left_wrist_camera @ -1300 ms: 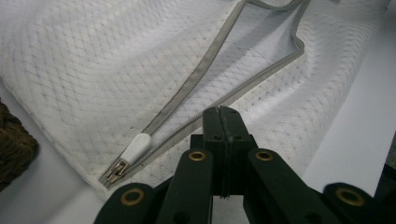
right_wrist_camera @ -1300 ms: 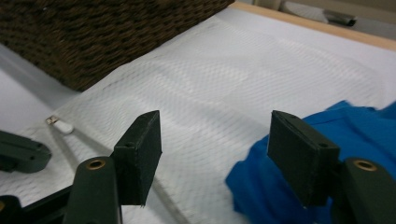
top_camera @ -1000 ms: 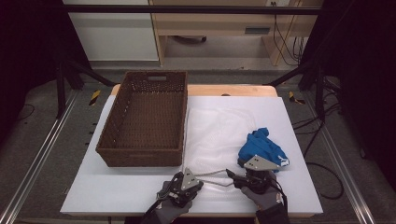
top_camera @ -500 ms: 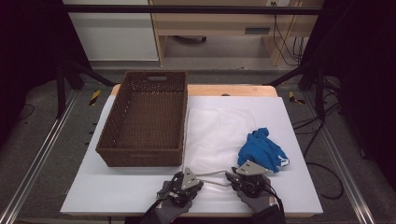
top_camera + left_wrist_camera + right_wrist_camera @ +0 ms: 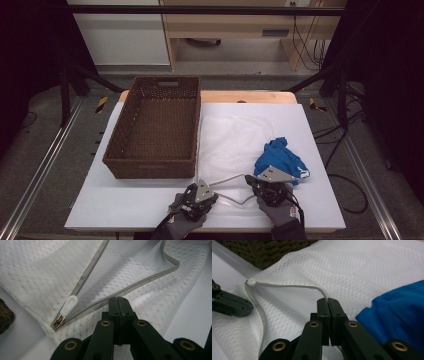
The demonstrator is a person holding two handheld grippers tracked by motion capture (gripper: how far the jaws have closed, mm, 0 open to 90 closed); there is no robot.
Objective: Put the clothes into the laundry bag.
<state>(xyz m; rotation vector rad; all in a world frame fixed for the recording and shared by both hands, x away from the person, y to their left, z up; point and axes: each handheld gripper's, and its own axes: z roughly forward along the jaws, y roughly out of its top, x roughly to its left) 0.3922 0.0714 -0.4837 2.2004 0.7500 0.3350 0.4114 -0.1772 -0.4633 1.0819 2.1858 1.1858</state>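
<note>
A white mesh zip bag point(image 5: 232, 140) lies flat on the table with its zip open along the near edge. My left gripper point(image 5: 214, 192) is shut on the lower zip edge point(image 5: 140, 283), just right of the white zipper pull point(image 5: 70, 303). My right gripper point(image 5: 251, 180) has just been closing and now pinches the upper zip edge point(image 5: 287, 285), which it holds raised off the mesh. In the right gripper view its tips point(image 5: 327, 301) meet on that corded edge, and the left gripper point(image 5: 229, 305) shows at the far left. A crumpled blue garment point(image 5: 280, 155) rests on the bag's right side, beside the right gripper.
A brown wicker basket point(image 5: 150, 167) stands left of the bag, its wall touching the bag's left edge. The white table board point(image 5: 125, 205) ends just in front of both hands. Metal rails run along both sides of the table, and cables lie on the floor at right.
The right gripper has shifted slightly left, away from the blue garment, and its jaws have come together on the bag's upper zip edge. The left gripper has not moved.
</note>
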